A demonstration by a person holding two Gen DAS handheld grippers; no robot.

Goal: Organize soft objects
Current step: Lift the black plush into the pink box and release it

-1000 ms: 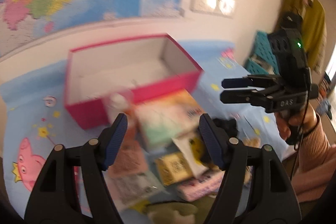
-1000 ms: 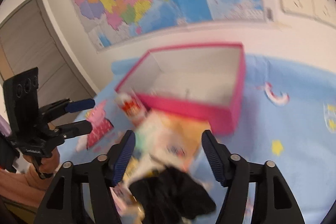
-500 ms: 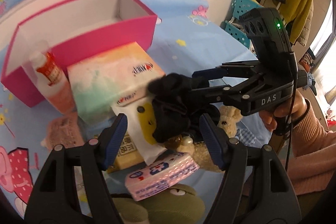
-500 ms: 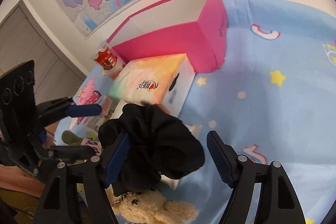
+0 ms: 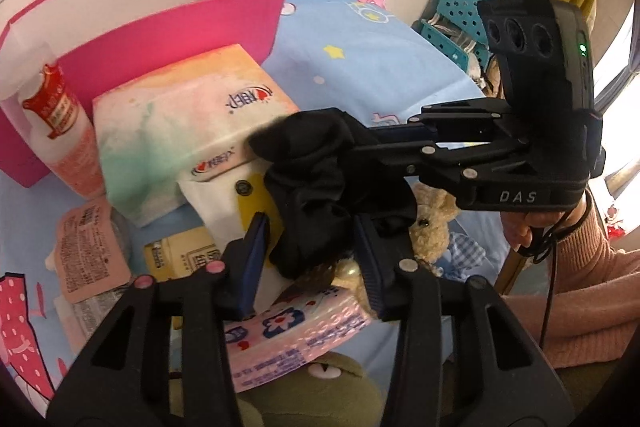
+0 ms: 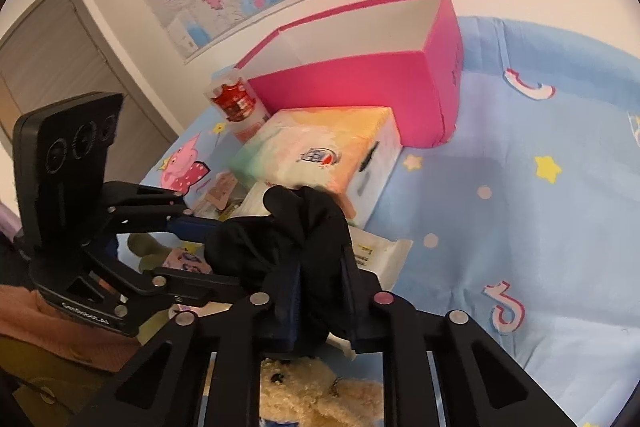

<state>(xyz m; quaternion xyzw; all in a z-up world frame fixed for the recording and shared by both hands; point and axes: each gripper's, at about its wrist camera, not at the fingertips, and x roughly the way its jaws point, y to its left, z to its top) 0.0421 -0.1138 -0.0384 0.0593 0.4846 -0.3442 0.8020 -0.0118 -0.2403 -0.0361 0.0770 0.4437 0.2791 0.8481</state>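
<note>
A black scrunchie (image 5: 320, 183) hangs just above a pile of soft goods on the blue sheet. My right gripper (image 6: 320, 291) is closing and pinches the scrunchie (image 6: 304, 239) between its pads; in the left wrist view it (image 5: 372, 147) reaches in from the right. My left gripper (image 5: 312, 259) is closing around the scrunchie's lower fold, with a sliver of gap still at the left pad. In the right wrist view the left gripper (image 6: 224, 253) comes in from the left. An empty pink box (image 5: 180, 27) stands open behind the pile.
A pastel tissue pack (image 5: 180, 115) leans against the box beside a red-labelled bottle (image 5: 64, 131). Below the scrunchie lie a teddy bear (image 5: 432, 219), a pink flowered packet (image 5: 296, 335), a white wipes pack (image 5: 216, 203) and a green plush (image 5: 312, 399). Teal baskets (image 5: 452, 11) stand off the bed.
Both grippers sank onto the pile. The right jaws closed from wide onto the black scrunchie, and the left jaws narrowed around its lower part.
</note>
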